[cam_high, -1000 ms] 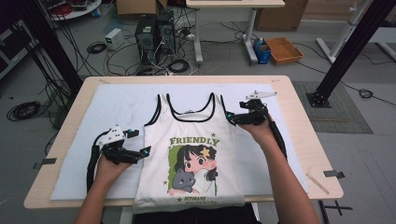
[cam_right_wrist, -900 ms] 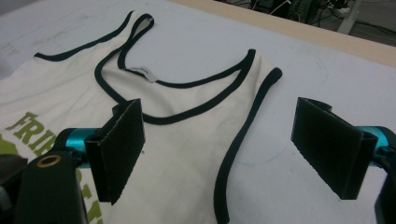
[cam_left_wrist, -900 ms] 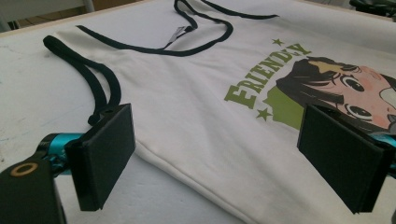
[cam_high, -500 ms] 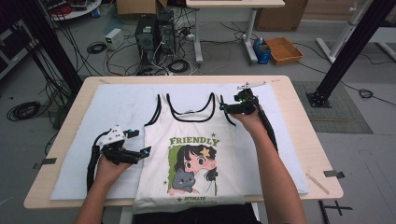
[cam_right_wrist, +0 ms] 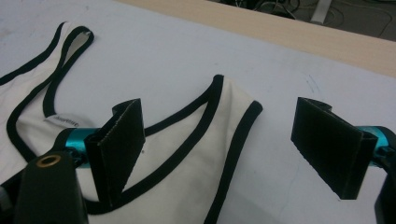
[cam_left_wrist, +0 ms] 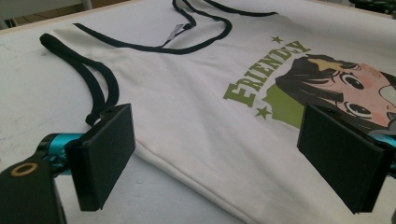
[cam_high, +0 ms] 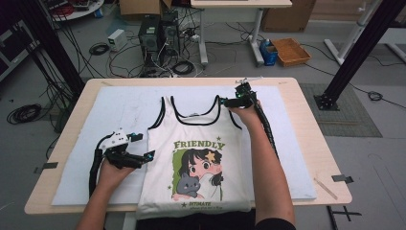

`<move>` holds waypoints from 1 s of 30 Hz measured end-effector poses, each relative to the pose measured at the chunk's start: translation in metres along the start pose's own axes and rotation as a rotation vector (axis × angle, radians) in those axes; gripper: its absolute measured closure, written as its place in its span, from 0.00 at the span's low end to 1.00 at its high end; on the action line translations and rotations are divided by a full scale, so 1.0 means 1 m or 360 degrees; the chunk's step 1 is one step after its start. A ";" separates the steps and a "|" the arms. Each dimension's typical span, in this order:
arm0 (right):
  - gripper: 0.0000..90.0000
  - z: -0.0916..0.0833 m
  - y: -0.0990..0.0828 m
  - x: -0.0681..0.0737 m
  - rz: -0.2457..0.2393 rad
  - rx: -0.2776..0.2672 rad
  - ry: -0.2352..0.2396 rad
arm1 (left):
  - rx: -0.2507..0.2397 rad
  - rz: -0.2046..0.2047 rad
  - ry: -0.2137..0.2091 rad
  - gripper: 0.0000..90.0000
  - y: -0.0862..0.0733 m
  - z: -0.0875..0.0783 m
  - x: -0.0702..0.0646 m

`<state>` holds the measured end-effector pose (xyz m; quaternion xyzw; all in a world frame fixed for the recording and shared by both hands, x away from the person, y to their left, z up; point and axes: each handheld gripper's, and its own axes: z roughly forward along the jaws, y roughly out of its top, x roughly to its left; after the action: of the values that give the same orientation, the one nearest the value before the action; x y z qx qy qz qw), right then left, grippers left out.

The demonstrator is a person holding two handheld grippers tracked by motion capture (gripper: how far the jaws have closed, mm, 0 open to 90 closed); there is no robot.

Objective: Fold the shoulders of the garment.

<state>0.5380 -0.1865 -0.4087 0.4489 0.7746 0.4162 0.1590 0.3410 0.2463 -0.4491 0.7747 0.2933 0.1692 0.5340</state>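
The left claw sat spread at the near left edge of the tank top, which lay flat on the white mat over the tabletop. Farther off, the right claw hung spread over the top's right strap.

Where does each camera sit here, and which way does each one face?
High view: above the person's side of the table, looking forward and down on the tank top; both forearms, left tool and right tool show.
Left gripper view: on the left tool, low by the top's side edge, facing its FRIENDLY print; open jaws show.
Right gripper view: on the right tool, facing a shoulder strap; open jaws show.
Shared: the tank top lies in all three.
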 end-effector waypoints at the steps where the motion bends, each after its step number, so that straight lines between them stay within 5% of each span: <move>1: 0.20 0.003 0.000 -0.001 0.0015 0.0016 0.0000 | 0.0000 0.0000 0.0000 0.13 0.000 0.000 0.000; 13: 0.20 0.040 0.003 -0.002 0.0068 0.0121 0.0002 | 0.0003 -0.0010 -0.0005 0.13 0.000 0.001 0.000; 19: 0.23 0.054 0.006 0.006 -0.0016 0.0179 -0.0019 | 0.0004 -0.0008 -0.0010 0.13 0.000 0.000 0.001; 24: 0.43 0.062 0.001 0.006 -0.0049 0.0203 -0.0066 | 0.0012 0.0008 -0.0007 0.13 0.000 0.000 0.000; 30: 0.87 0.061 -0.001 0.009 -0.0070 0.0200 -0.0123 | 0.0004 0.0003 -0.0009 0.13 0.000 0.000 0.000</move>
<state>0.5705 -0.1483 -0.4448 0.4566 0.8022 0.3455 0.1692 0.3410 0.2462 -0.4492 0.7761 0.2912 0.1673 0.5338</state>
